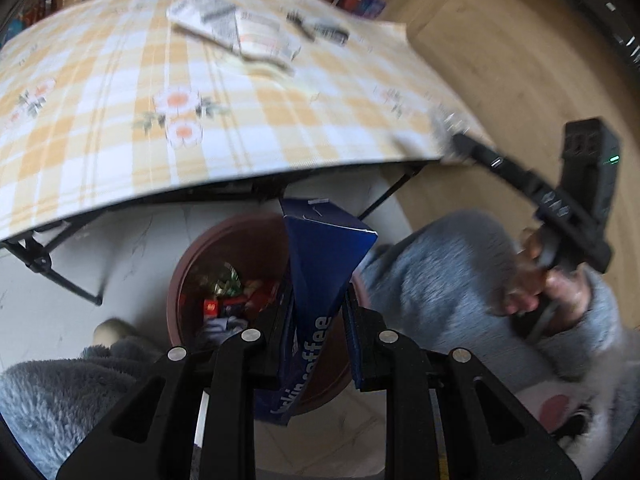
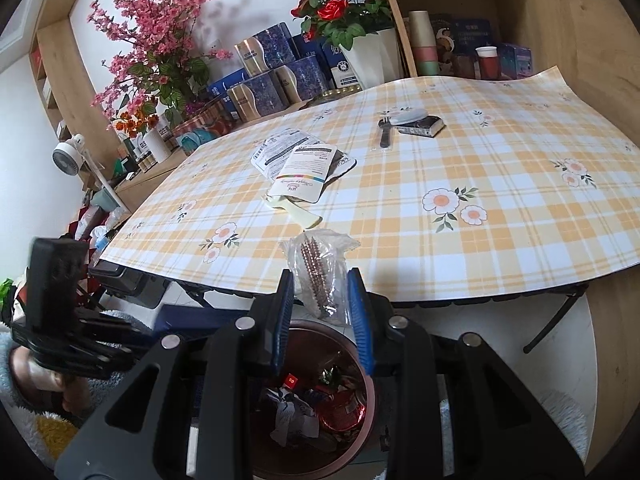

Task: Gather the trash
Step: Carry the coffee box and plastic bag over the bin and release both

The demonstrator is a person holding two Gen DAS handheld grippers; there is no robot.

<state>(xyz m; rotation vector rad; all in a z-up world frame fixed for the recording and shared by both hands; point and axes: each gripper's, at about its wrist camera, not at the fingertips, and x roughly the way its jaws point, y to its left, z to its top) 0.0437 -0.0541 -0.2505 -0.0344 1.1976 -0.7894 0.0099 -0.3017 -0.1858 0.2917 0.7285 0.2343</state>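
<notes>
Blue cardboard coffee box (image 1: pixel 320 280) is clamped between the fingers of the left gripper (image 1: pixel 316 320), jaws narrow and pressed on its sides. The box is held tilted, over the near rim of a brown round bin (image 1: pixel 208 252) on the pale floor, below the near table edge. Mixed wrappers are seen inside the bin, red and green among them.

A clear plastic bag (image 2: pixel 320 272) with a brown spiked item inside is gripped by the right gripper (image 2: pixel 322 300), jaws narrow, blue pads touching the bag on both sides. The bag is held at the near table edge, above the bin (image 2: pixel 360 400).

Still on the yellow checked tablecloth (image 2: pixel 480 220): white printed sachets (image 2: pixel 300 164) mid-table, overlapped in a pile; a pale flat piece (image 2: pixel 296 210) just near them; a fork (image 2: pixel 385 132) further back, beside a small dark box (image 2: pixel 424 125) with a grey oval thing on top.

The right hand (image 1: pixel 536 280) and grey fleece sleeve are seen in the left wrist view, right of the box.
</notes>
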